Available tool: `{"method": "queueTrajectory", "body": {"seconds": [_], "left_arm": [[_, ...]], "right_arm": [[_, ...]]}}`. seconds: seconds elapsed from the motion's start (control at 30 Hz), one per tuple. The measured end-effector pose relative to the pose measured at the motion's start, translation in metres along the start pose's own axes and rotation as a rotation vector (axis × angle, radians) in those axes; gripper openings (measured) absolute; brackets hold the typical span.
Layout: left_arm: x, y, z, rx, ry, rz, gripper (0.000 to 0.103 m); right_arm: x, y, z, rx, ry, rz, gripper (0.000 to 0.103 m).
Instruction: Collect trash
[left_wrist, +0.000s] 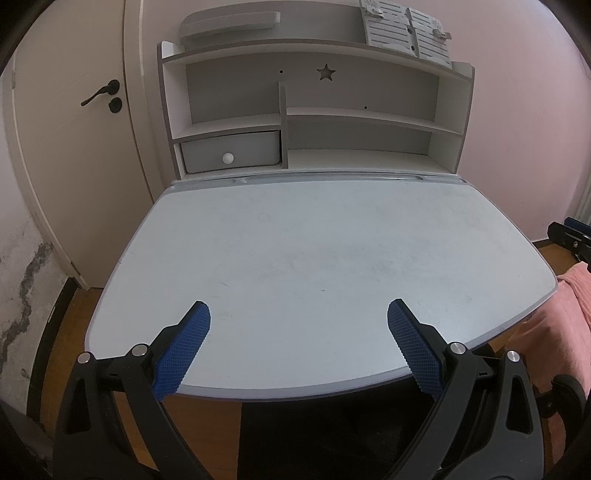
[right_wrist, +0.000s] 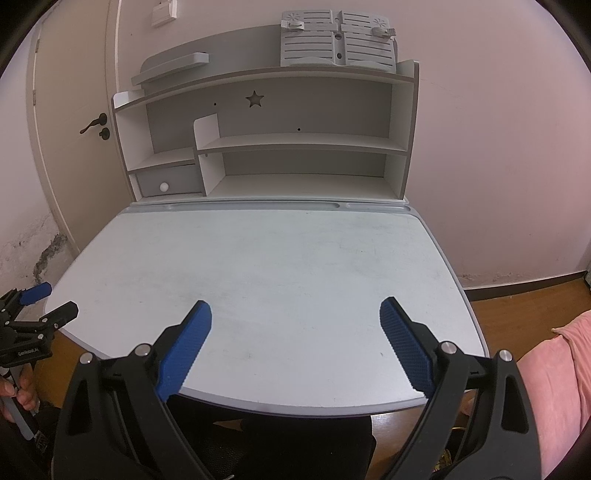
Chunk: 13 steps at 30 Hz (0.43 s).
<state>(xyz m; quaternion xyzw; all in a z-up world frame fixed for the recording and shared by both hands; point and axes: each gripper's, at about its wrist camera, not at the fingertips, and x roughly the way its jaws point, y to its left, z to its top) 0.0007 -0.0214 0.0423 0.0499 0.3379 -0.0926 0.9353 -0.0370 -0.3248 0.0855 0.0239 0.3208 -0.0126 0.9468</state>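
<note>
Left wrist view: left hand-held gripper (left_wrist: 299, 314) and right hand-held gripper (right_wrist: 295, 314) gape empty over the bare pale-grey surface (left_wrist: 314, 240); no trash visible, so the risk I see is closing on nothing.

In front of me stands a pale grey desk (left_wrist: 314, 240) with a white shelf hutch (left_wrist: 369, 122) at its far edge, a star cutout (left_wrist: 325, 72) in its back panel and a small drawer (left_wrist: 231, 152) low on the left. Pink walls (right_wrist: 498, 147) surround it. A cream door (left_wrist: 74, 147) stands left, above stained plaster (left_wrist: 22, 288). The floor (right_wrist: 517, 314) is wood.
</note>
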Motion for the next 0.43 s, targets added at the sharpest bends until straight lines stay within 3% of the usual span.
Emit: {"method": "queueTrajectory", "body": {"seconds": [0.43], "left_arm": [[0.0018,-0.0008,0.0005,0.001,0.008,-0.005,0.094]], "right_arm": [[-0.0008,-0.0037,-0.0014,-0.001,0.000,0.001,0.089]]}}
